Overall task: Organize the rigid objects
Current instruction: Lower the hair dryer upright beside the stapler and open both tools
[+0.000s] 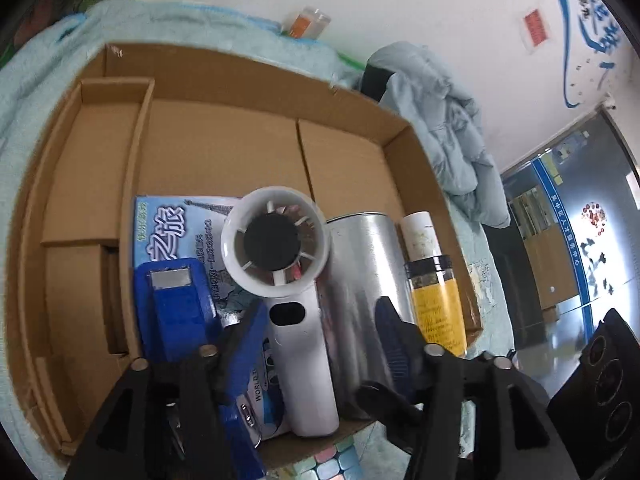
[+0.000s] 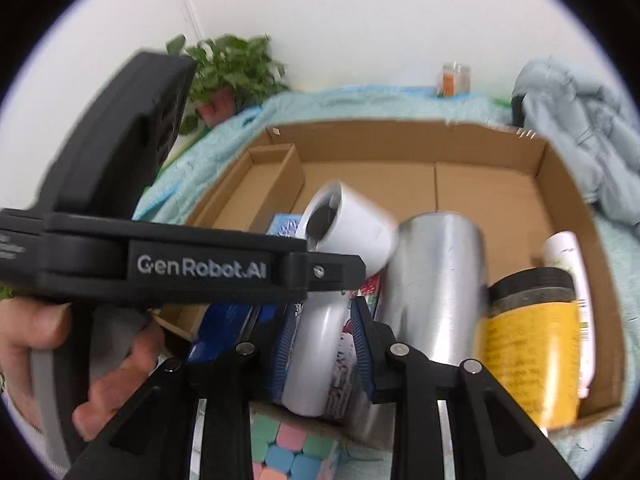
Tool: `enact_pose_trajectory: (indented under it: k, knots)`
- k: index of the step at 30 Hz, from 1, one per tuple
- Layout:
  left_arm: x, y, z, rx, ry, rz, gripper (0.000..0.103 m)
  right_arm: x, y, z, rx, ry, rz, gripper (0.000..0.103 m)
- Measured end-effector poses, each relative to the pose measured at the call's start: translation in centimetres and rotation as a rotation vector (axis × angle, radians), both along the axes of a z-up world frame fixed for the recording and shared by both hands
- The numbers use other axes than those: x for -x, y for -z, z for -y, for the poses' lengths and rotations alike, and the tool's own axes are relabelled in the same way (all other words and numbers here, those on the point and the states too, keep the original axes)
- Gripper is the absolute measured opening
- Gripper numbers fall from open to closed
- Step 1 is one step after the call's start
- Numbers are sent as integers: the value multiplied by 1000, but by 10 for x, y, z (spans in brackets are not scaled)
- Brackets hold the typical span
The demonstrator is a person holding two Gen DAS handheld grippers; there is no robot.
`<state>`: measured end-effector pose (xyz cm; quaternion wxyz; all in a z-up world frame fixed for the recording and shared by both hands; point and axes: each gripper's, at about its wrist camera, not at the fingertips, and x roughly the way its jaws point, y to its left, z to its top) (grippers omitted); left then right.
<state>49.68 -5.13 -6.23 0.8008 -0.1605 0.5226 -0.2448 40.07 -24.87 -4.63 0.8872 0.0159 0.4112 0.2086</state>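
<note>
The handheld fan (image 1: pixel 280 280) lies at the cardboard box's (image 1: pixel 248 76) near edge. Left claw (image 1: pixel 320 320) is released; right claw (image 2: pixel 320 332) straddles its handle, grip uncertain. Let go gently, clear of the metal cup (image 1: pixel 360 280).

The box (image 1: pixel 224 148) is plain brown corrugated cardboard, matt. A brushed metal cup (image 1: pixel 360 280) gleams dully beside a smooth, glossy white plastic fan (image 1: pixel 296 344). The jar (image 1: pixel 436 304) is clear plastic with a yellow paper label. Underneath, fuzzy pale-blue towelling cloth (image 2: pixel 224 152) covers the desk.
</note>
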Motion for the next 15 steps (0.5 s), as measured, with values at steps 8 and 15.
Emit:
enact_pose_trajectory:
  k: [8,15]
  knots:
    - [82,-51,-21,-146,-157,309,102,70,-1,40,7,106,152,91]
    - [143,-54,-30,-199,-175,371,10,100,15,44,23,101,110,34]
